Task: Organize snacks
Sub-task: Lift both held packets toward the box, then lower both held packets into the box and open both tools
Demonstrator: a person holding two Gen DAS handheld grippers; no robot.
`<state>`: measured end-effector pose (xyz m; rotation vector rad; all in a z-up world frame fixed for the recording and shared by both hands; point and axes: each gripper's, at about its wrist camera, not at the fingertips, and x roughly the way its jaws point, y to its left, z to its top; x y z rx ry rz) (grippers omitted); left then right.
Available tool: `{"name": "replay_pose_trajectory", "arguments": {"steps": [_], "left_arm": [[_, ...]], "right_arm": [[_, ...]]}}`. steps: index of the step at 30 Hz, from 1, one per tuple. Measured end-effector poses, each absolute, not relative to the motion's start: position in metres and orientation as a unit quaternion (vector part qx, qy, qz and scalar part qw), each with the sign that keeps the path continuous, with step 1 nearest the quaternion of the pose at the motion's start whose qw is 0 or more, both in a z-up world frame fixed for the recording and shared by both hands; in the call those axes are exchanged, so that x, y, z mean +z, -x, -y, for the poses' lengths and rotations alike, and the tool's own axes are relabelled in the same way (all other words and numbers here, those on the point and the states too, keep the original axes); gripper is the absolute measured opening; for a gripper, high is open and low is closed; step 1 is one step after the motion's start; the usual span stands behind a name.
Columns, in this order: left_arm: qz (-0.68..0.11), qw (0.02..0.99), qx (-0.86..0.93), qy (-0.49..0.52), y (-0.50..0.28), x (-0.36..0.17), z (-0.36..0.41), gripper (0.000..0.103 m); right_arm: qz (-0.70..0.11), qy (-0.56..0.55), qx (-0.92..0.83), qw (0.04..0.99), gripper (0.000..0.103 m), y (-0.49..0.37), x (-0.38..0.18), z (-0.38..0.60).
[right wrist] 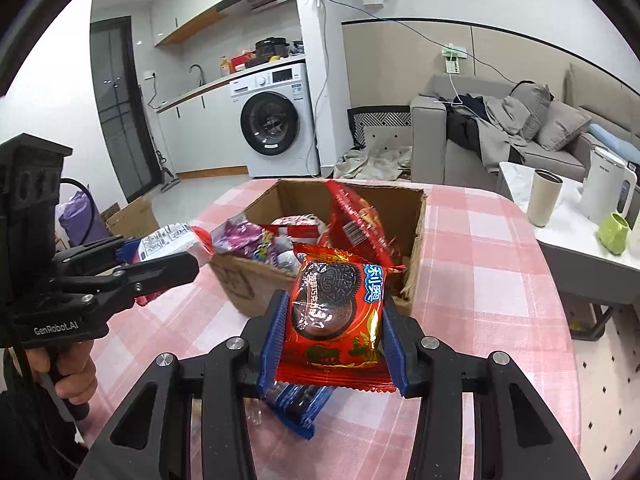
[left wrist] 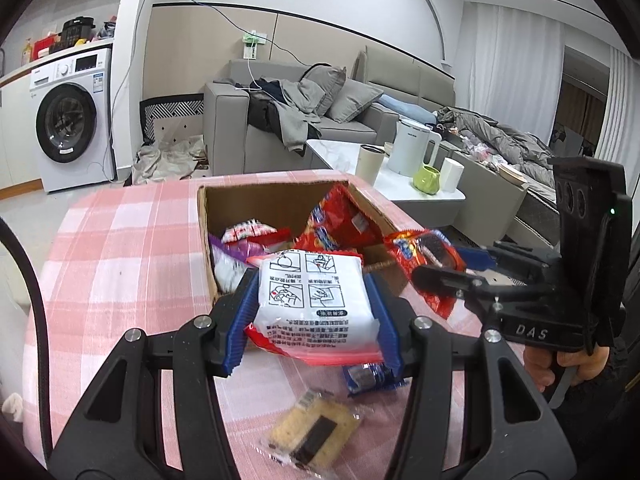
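L gripper point(left wrist: 316, 300) clamped white pkt point(left wrist: 316, 292), R gripper point(right wrist: 334, 320) red cookie pkt point(right wrist: 336, 312); box point(right wrist: 416, 232) part-filled, blue pkt point(left wrist: 370, 376) & cracker point(left wrist: 316, 432) left on table.

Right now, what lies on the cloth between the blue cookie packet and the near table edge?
In the left wrist view, one clear-wrapped cracker lies there, just nearer than the blue cookie packet.

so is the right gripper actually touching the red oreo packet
Touching. In the right wrist view the right gripper has both blue pads pressed against the sides of the red oreo packet, holding it up off the pink checked tablecloth.
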<state>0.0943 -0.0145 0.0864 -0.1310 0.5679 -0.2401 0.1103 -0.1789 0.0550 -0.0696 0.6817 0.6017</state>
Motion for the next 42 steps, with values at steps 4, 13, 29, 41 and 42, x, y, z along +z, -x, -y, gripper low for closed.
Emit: {"name": "replay_pose_trajectory", "arguments": {"steps": [4,13,29,41,42], "left_arm": [[-0.279,0.952,-0.111,0.061,-0.105,0.09,0.015,0.051],[-0.287,0.95,-0.1,0.067,-0.134,0.089,0.014,0.051],[-0.295,0.951,-0.077,0.061,-0.17,0.074,0.015,0.051],[-0.285,0.956,-0.062,0.038,-0.191,0.067,0.026,0.051],[-0.285,0.956,-0.062,0.036,-0.192,0.067,0.027,0.051]], "right_arm": [[-0.335,0.036,0.29,0.896,0.044,-0.12,0.057,0.173],[-0.343,0.034,0.286,0.894,0.044,-0.144,0.057,0.163],[-0.347,0.023,0.272,0.897,0.044,-0.176,0.051,0.154],[-0.344,0.016,0.271,0.899,0.045,-0.19,0.043,0.151],[-0.343,0.019,0.271,0.899,0.045,-0.191,0.043,0.149]]}}
